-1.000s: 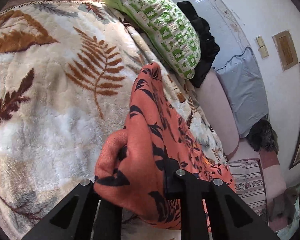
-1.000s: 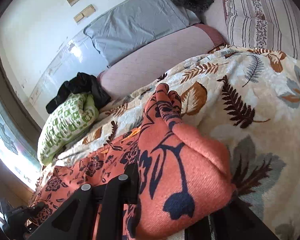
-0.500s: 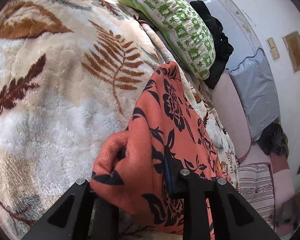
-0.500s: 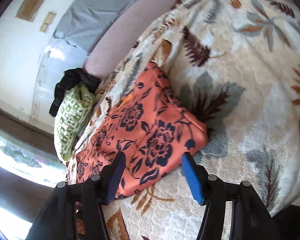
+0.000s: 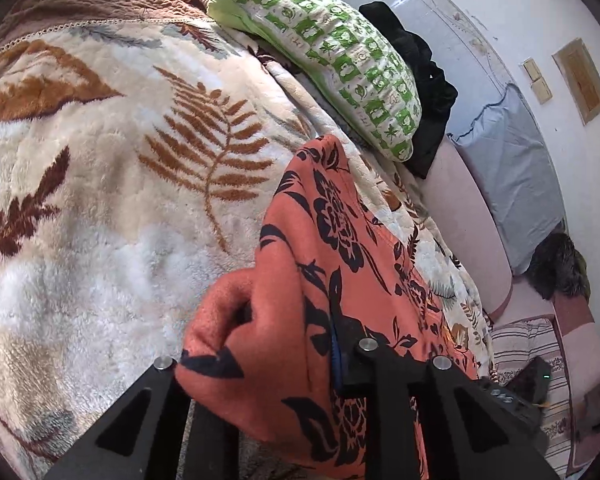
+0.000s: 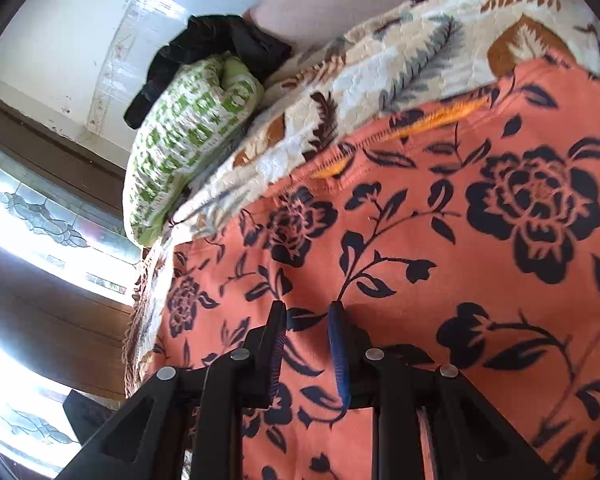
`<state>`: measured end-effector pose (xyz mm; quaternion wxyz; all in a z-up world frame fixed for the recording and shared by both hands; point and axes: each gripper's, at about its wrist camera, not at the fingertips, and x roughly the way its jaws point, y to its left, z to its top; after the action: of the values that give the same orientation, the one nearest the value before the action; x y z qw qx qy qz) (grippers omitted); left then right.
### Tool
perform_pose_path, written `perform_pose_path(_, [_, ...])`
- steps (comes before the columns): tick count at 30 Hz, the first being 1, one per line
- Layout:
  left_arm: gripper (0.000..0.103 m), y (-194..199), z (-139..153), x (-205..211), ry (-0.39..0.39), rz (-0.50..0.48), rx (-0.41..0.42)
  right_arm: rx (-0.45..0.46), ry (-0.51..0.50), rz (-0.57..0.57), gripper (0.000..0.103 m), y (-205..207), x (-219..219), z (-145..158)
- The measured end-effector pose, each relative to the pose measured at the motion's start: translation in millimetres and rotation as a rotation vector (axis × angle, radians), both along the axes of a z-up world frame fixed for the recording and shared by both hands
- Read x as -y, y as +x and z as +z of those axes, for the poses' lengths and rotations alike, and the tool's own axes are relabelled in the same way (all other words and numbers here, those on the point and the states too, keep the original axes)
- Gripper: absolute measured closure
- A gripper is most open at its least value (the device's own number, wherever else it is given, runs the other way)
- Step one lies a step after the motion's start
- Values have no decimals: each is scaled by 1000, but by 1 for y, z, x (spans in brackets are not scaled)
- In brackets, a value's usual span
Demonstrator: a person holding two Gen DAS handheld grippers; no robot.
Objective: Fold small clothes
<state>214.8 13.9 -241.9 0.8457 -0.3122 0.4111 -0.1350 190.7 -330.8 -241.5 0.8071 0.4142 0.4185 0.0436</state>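
Orange flowered cloth (image 5: 332,264) lies on a leaf-print blanket (image 5: 100,184), one end bunched in the left gripper (image 5: 284,344) — jaws clamped on that fold. The right gripper (image 6: 306,316) hangs over the spread cloth (image 6: 460,248), its jaws closing, fabric showing in the narrow gap. Beyond — a green patterned pillow (image 5: 340,60) and black clothing (image 5: 416,80) against the wall.

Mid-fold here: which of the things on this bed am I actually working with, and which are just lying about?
Part of the job:
- orange floral garment
- left gripper, shut on a bunched fold of it
- right gripper, jaws closing over the cloth

Just lying about:
- leaf-print blanket underneath
- green patterned pillow
- black clothing behind the pillow
- grey pillow
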Motion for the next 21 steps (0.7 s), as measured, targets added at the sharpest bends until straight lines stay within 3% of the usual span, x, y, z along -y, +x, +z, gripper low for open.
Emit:
perform_pose_path(1, [83, 0, 2, 1, 3, -3, 10, -35, 25, 4, 94, 6, 1, -16])
perform_pose_path(3, [84, 0, 9, 5, 9, -9, 34, -39, 108, -25, 98, 3, 11, -24])
perform_pose_path(5, [84, -1, 17, 10, 1, -22, 66, -48, 67, -10, 97, 2, 11, -10])
perform_pose_path(7, [84, -5, 27, 15, 7, -37, 105, 28, 8, 11, 93, -5, 6, 8])
perform_pose_path(9, [85, -10, 38, 23, 21, -62, 151, 65, 30, 40, 93, -10, 1, 16])
perform_pose_path(11, [85, -16, 48, 37, 71, -104, 201, -36, -39, 83, 96, -3, -12, 0])
perform_pose_path(13, [85, -22, 56, 51, 123, -154, 242, -27, 0, 107, 97, -6, -9, -9])
perform_pose_path(16, [85, -30, 64, 71, 167, -232, 282, -80, 161, 105, 91, -23, 13, -3])
perform_pose_path(21, [85, -37, 76, 103, 236, -290, 301, -36, 267, -22, 90, -70, 82, 8])
